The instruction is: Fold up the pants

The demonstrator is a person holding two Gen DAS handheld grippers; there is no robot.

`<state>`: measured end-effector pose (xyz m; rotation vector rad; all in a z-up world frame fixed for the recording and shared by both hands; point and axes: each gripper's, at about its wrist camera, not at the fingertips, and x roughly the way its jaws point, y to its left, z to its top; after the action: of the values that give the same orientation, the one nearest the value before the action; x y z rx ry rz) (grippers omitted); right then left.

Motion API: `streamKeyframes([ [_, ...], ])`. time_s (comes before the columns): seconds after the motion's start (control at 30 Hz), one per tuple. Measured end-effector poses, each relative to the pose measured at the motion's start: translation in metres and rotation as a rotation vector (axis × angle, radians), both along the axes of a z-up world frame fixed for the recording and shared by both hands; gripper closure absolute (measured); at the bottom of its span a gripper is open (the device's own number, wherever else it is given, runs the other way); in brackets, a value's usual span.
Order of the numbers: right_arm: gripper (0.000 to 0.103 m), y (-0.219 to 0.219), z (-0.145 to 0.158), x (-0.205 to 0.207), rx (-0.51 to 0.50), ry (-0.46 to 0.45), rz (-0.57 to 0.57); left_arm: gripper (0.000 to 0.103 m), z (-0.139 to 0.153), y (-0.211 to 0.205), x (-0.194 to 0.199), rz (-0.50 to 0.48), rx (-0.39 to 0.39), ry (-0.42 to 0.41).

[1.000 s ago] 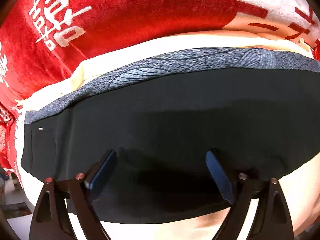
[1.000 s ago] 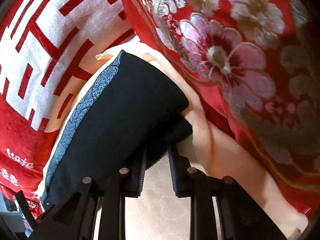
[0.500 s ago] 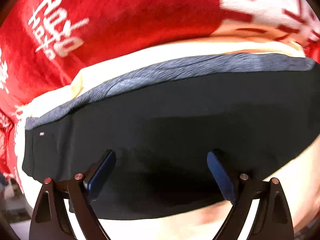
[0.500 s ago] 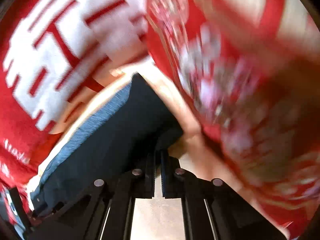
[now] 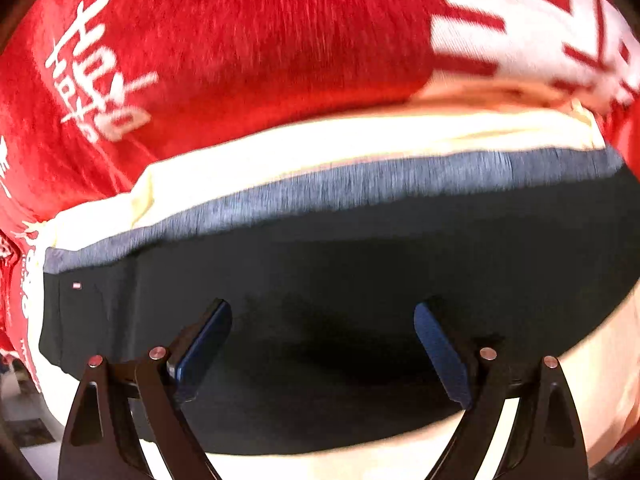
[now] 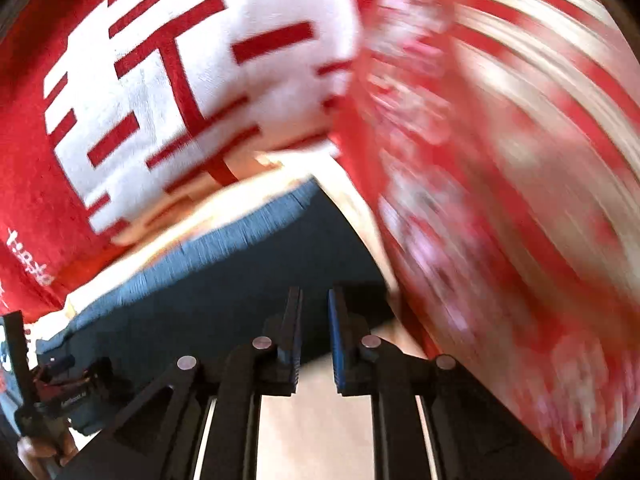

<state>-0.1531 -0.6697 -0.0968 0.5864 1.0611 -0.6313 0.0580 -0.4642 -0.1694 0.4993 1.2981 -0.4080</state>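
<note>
Lying folded: pants (image 5: 360,280); left gripper (image 5: 323,340) wide, empty; right gripper (image 6: 314,320) narrow, opening, empty.

1. The left gripper (image 5: 322,354) is pointed steeply downward, and its two black fingers are spread wide apart.
2. Blue pads (image 5: 206,342) are seen on the inner faces of the left fingers; nothing is pinched between them.
3. The right gripper (image 6: 314,330) is likewise aimed steeply downward, with its fingers brought close together and only a narrow gap left between the blue pads (image 6: 333,340).
4. The right jaws are opening; nothing is seen held between them.
5. In the right wrist view, the left gripper's body and part of a hand (image 6: 38,450) on it are glimpsed at the lower left edge.
</note>
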Motion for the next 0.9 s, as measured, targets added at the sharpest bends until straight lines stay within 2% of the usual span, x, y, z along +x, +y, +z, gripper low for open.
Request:
streamKeyframes([
  [0.1,0.089,-0.013,-0.024,0.05,0.025,0.022,0.051,0.01,-0.006,-0.015,0.01,0.001,-0.003,-0.005],
  [0.2,0.089,-0.012,-0.06,0.054,0.058,0.173,0.096,0.01,-0.019,-0.019,0.001,-0.02,0.032,0.025],
  [0.23,0.089,-0.012,-0.063,0.046,0.079,0.166,0.092,0.01,-0.022,-0.017,-0.004,-0.027,0.042,0.029],
  [0.3,0.087,-0.008,-0.047,0.018,0.092,0.076,0.075,0.01,-0.02,-0.016,-0.013,-0.028,0.033,0.024],
  [0.33,0.083,-0.005,-0.039,0.003,0.101,0.04,0.061,0.01,-0.02,-0.014,-0.014,-0.025,0.025,0.024],
  [0.4,0.057,-0.003,-0.035,-0.022,0.157,0.006,0.005,0.01,-0.023,-0.01,-0.012,-0.006,0.012,0.033],
  [0.43,0.054,-0.002,-0.037,-0.028,0.184,-0.003,-0.017,0.01,-0.024,-0.01,-0.011,0.0,0.011,0.036],
  [0.6,0.055,-0.01,-0.06,-0.023,0.235,-0.002,-0.095,0.009,-0.025,-0.013,-0.014,-0.012,0.021,0.022],
  [0.63,0.059,-0.013,-0.067,-0.021,0.258,0.008,-0.122,0.009,-0.024,-0.017,-0.015,-0.015,0.021,0.022],
  [0.67,0.093,-0.009,-0.063,-0.011,0.265,0.006,-0.135,0.009,-0.024,-0.017,-0.015,-0.012,0.021,0.027],
  [0.7,0.097,-0.008,-0.061,-0.008,0.269,-0.007,-0.133,0.009,-0.023,-0.018,-0.015,-0.009,0.023,0.033],
  [0.77,0.097,0.001,-0.042,-0.012,0.217,-0.023,-0.098,0.01,-0.018,-0.02,-0.019,-0.014,0.026,0.038],
  [0.83,0.095,0.007,-0.041,-0.014,0.195,0.015,-0.065,0.01,-0.014,-0.024,-0.025,-0.037,0.028,0.034],
  [0.87,0.091,0.007,-0.051,-0.016,0.208,0.064,-0.057,0.009,-0.013,-0.025,-0.028,-0.047,0.033,0.031],
  [0.9,0.073,0.006,-0.055,-0.018,0.225,0.087,-0.06,0.009,-0.014,-0.024,-0.03,-0.051,0.034,0.029],
])
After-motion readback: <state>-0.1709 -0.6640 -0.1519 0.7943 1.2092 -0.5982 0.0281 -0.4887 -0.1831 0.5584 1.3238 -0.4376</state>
